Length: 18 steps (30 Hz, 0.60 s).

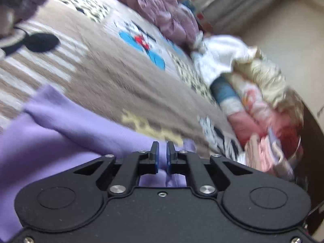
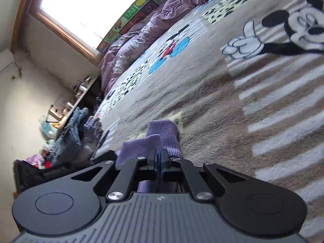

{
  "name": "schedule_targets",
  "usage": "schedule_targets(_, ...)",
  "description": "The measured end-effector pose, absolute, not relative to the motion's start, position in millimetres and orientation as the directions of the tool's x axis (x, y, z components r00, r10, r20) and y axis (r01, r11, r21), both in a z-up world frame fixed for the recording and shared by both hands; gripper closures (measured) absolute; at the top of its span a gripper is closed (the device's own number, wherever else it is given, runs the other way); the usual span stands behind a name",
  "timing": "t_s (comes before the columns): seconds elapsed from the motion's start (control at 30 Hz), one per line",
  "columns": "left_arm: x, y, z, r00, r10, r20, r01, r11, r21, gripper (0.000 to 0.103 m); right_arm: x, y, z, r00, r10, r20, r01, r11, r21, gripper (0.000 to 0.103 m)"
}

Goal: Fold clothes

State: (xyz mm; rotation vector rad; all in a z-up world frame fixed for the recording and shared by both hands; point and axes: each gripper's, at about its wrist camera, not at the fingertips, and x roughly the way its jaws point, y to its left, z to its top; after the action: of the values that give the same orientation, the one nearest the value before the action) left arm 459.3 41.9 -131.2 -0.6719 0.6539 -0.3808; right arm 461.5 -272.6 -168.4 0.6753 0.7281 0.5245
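Note:
A lilac knit garment lies on the Mickey Mouse blanket at the lower left of the left wrist view. My left gripper is over its edge, jaws nearly closed with a narrow gap, lilac cloth showing between and under them. In the right wrist view, my right gripper is shut on the ribbed cuff of the same lilac garment, which sticks out past the fingertips above the blanket.
A pile of mixed clothes lies at the right of the left wrist view. A purple quilt runs along the far side of the bed under a window. Jeans and clutter sit by a shelf at left.

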Motion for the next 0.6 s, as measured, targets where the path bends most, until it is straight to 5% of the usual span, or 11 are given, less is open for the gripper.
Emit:
schedule_targets(0.07,456,38,-124,0.731,-0.55,-0.404,0.172,0.722,-0.671,0.098,452,-269,-158,0.686,0.585,-0.433,-0.206,0.726,0.656,0.089)
schedule_targets(0.23,463,12,-113,0.693,-0.583,-0.424,0.268,0.754,-0.6,0.098,423,-255,-124,0.776,0.542,-0.323,-0.377,0.809,0.451,0.089)
schedule_targets(0.33,478,-4,-126,0.664,-0.534,-0.524,0.244,0.817,-0.523,0.098,428,-230,-120,0.739,0.539,-0.404,-0.453,0.842,0.294,0.089)
schedule_targets(0.43,482,-17,-131,0.65,-0.481,-0.589,0.242,0.865,-0.44,0.097,456,-230,-151,0.628,0.553,-0.548,-0.403,0.833,0.379,0.092)
schedule_targets(0.6,440,-16,-102,0.699,-0.475,-0.535,0.317,0.876,-0.365,0.075,441,-256,-138,0.651,0.585,-0.484,-0.375,0.802,0.466,0.087)
